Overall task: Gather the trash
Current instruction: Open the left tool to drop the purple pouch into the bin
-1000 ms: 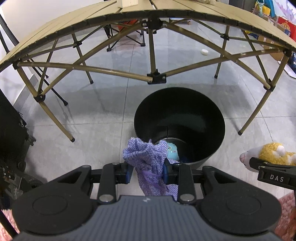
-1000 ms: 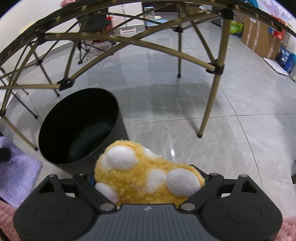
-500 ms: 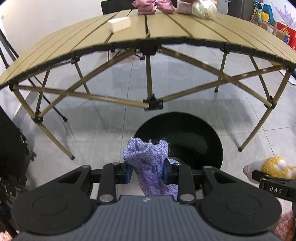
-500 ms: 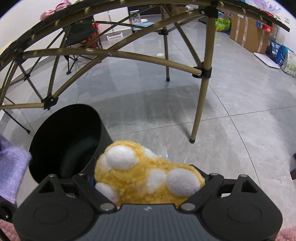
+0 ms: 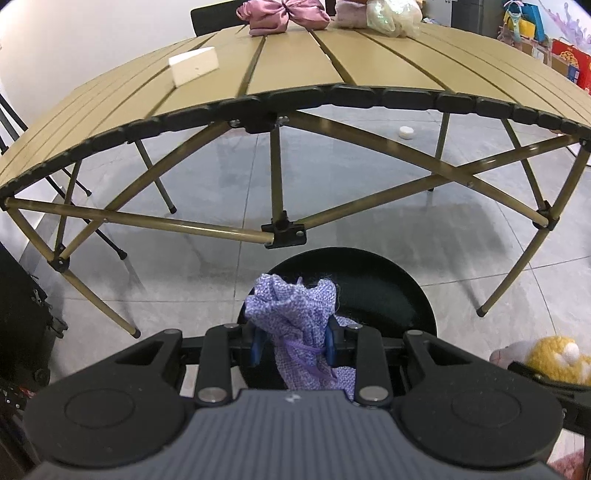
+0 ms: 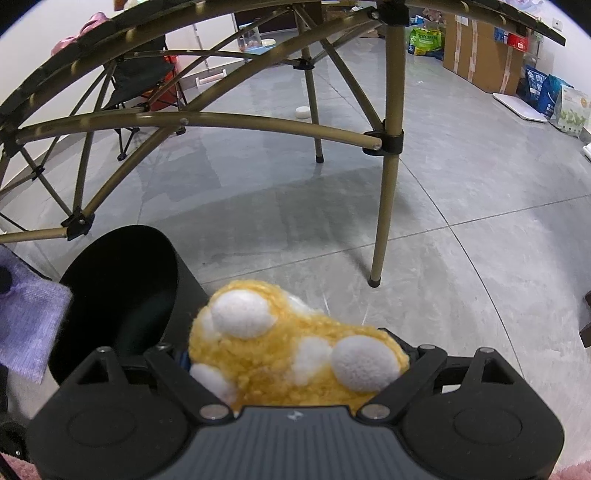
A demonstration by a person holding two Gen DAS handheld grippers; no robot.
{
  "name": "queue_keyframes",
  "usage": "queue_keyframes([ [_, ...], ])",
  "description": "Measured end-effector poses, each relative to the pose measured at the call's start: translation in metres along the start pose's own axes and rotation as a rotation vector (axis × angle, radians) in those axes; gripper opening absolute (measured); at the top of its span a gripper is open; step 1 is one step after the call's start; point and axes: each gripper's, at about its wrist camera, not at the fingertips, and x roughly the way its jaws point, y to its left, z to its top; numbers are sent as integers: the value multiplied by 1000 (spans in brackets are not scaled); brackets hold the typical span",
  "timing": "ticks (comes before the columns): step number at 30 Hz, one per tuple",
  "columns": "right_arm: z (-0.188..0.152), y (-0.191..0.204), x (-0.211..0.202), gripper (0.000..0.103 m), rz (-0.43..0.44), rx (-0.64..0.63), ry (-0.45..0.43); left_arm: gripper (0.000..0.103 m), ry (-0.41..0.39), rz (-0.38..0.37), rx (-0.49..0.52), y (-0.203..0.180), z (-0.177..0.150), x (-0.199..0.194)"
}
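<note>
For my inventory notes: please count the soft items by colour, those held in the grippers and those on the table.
Purple: 1, knitted pouch
Yellow with white spots: 1, plush toy
Pink: 2, satin bow and fuzzy item
Pale iridescent: 1, bundle
Total: 5

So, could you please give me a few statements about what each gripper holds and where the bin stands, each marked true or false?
1. The left gripper is shut on the purple knitted pouch. True.
2. The right gripper is empty. False: it holds the yellow plush toy between its fingers.
3. The black bin stands on the tabletop. False: it stands on the floor, in front of the folding table.
4. A pink bow lies on the table. True.
5. The pouch has already been dropped into the bin. False: it is in the gripper, above the bin's rim.
</note>
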Motion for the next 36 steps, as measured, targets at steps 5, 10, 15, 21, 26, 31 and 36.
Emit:
queue_keyframes([
  [5,1,-4,5,91,-9,11,9,31,5,28,2,-9,6,13],
  [10,-2,-6,11,91,-16,9,30,31,17,50,1,-17,9,26],
  [15,-3,-9,13,91,-20,12,33,31,53,48,-12,-19,10,39],
  [21,-4,-8,13,91,-21,1,33,31,95,56,-26,-20,9,54],
  [26,-5,-8,13,91,-22,-1,29,31,101,52,-34,-19,9,56],
  [31,-5,-8,13,91,-26,1,29,48,105,45,-34,-20,8,57],
  [36,-5,-8,12,91,-23,-5,23,103,97,81,-56,-17,9,56],
])
